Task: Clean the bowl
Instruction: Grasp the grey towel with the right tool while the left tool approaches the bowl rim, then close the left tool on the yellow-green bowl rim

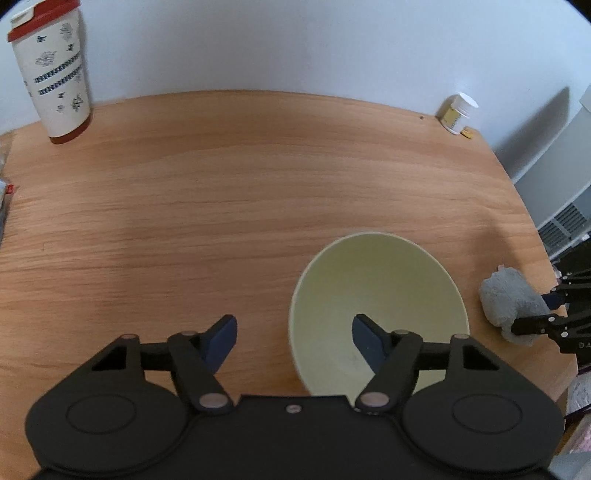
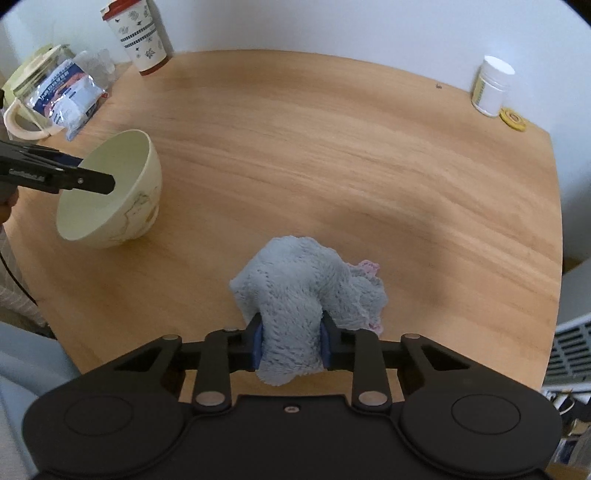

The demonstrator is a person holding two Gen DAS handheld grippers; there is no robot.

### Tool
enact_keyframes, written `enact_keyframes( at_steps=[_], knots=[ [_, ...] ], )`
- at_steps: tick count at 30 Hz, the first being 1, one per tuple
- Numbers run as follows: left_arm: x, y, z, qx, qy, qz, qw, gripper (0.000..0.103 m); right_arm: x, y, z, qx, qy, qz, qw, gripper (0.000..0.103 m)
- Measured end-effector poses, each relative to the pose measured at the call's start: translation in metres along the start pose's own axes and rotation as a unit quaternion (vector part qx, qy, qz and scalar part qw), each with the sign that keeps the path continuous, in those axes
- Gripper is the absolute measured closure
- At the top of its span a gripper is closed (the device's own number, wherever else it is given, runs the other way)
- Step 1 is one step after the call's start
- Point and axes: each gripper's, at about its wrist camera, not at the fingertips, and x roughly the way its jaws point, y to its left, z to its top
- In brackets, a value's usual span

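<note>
Pale yellow-green bowl (image 1: 376, 314) sits on the wooden table (image 1: 221, 184), tipped so its mouth faces the left gripper (image 1: 293, 334). That gripper straddles the bowl's rim, one finger inside, one outside over bare wood; jaws apart, neither pad visibly pressing the wall. Right of the bowl, well apart, the right gripper (image 2: 291, 345) pinches a fluffy grey-blue cloth (image 2: 306, 291) tight between its blue pads, rest of the cloth bunched on the table. Beyond the bowl, by the wall: red-lidded patterned cup (image 2: 138, 33) and a white jar (image 2: 491, 86).
</note>
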Motion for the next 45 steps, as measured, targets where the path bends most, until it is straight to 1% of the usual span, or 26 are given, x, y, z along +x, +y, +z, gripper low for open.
enact_keyframes(
  at_steps=[3,5,8,9,10,12,14,21,23,25,26,27,29,31,36,38,41,45],
  knots=[
    [0.003,0.003,-0.001,-0.001,0.008,-0.011,0.9999,0.041,-0.003,-0.002,-0.006,0.024,-0.006,0.013,1.000,0.071],
    [0.007,0.007,0.000,-0.009,0.017,-0.020,0.9996,0.047,-0.006,0.000,-0.011,0.037,-0.011,0.019,0.999,0.071],
    [0.013,0.013,0.000,-0.022,0.024,-0.025,0.9991,0.052,-0.006,0.000,-0.014,0.043,-0.015,0.017,0.999,0.070],
    [0.015,0.015,0.000,-0.026,0.026,-0.024,0.9990,0.055,-0.007,0.001,-0.015,0.047,-0.020,0.015,0.999,0.070],
    [0.015,0.015,0.000,-0.027,0.026,-0.023,0.9990,0.064,-0.008,0.000,-0.016,0.053,-0.024,0.017,0.998,0.070],
    [0.022,0.018,0.002,-0.028,0.037,-0.025,0.9986,0.066,-0.011,-0.002,-0.016,0.065,-0.034,0.018,0.997,0.070],
    [0.023,0.019,0.002,-0.027,0.039,-0.024,0.9986,0.065,-0.012,0.000,-0.016,0.065,-0.041,0.008,0.997,0.070],
    [0.027,0.027,0.004,-0.049,0.045,-0.035,0.9972,0.065,-0.013,0.005,-0.016,0.073,-0.047,0.003,0.996,0.070],
    [0.029,0.028,0.004,-0.058,0.047,-0.044,0.9962,0.066,-0.012,0.006,-0.017,0.080,-0.049,0.006,0.996,0.070],
    [0.034,0.028,0.006,-0.064,0.055,-0.074,0.9937,0.066,-0.012,0.007,-0.020,0.088,-0.052,0.012,0.995,0.070],
    [0.035,0.029,0.006,-0.062,0.057,-0.083,0.9929,0.067,-0.012,0.007,-0.021,0.094,-0.054,0.017,0.994,0.070],
    [0.036,0.030,0.006,-0.062,0.056,-0.084,0.9929,0.070,-0.012,0.006,-0.022,0.099,-0.055,0.020,0.993,0.070],
    [0.038,0.035,0.005,-0.076,0.055,-0.091,0.9914,0.076,-0.013,0.005,-0.024,0.108,-0.057,0.022,0.992,0.069],
    [0.041,0.042,0.004,-0.092,0.056,-0.102,0.9889,0.078,-0.013,0.005,-0.024,0.111,-0.056,0.022,0.992,0.069],
    [0.044,0.038,0.002,-0.082,0.056,-0.103,0.9897,0.081,-0.013,0.007,-0.027,0.119,-0.057,0.020,0.991,0.069],
    [0.046,0.035,0.003,-0.077,0.058,-0.105,0.9898,0.086,-0.013,0.008,-0.027,0.121,-0.058,0.019,0.991,0.069],
    [0.048,0.036,0.004,-0.081,0.062,-0.110,0.9887,0.088,-0.012,0.008,-0.028,0.124,-0.058,0.016,0.991,0.069],
    [0.048,0.033,0.002,-0.070,0.053,-0.106,0.9905,0.087,-0.012,0.010,-0.027,0.127,-0.058,0.018,0.990,0.069]
  ],
)
